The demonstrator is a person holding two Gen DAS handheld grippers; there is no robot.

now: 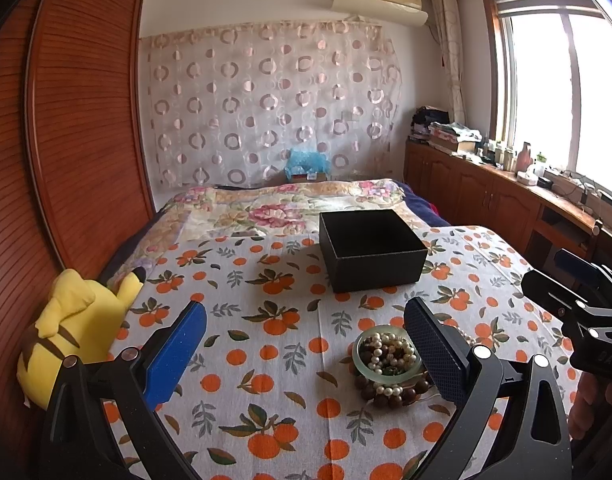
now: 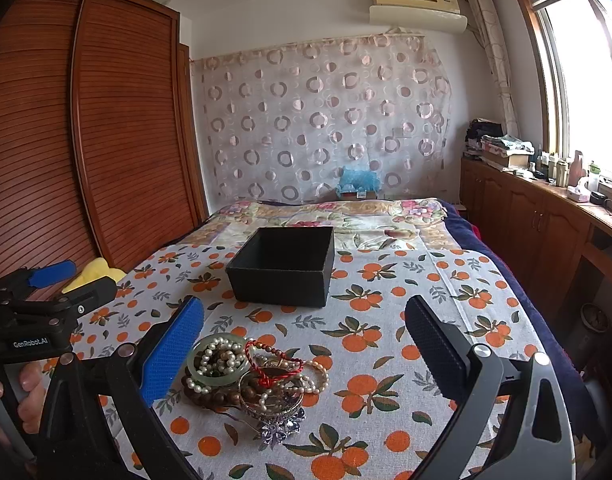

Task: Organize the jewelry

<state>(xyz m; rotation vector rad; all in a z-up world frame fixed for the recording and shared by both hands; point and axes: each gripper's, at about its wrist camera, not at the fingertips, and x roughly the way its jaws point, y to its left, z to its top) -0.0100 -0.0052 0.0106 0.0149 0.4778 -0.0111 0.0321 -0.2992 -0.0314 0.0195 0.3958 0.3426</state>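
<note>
A heap of jewelry (image 2: 254, 376) lies on the orange-print cloth: a pale green bangle (image 2: 217, 364), pearl strands, brown wooden beads, a red cord and a silver flower piece (image 2: 280, 426). The same heap (image 1: 388, 364) shows in the left wrist view, partly behind my right-hand finger. An open black box (image 2: 284, 266) (image 1: 370, 250) stands further back on the cloth, nothing visible inside. My left gripper (image 1: 306, 344) is open, the heap just inside its right finger. My right gripper (image 2: 306, 340) is open too, the heap near its left finger.
A yellow plush toy (image 1: 74, 324) lies at the bed's left edge beside the wooden wardrobe (image 1: 66, 128). A floral quilt (image 2: 326, 216) covers the far bed. Wooden cabinets (image 2: 546, 220) with clutter run along the right under the window. A hand (image 2: 22, 392) grips the other tool's handle.
</note>
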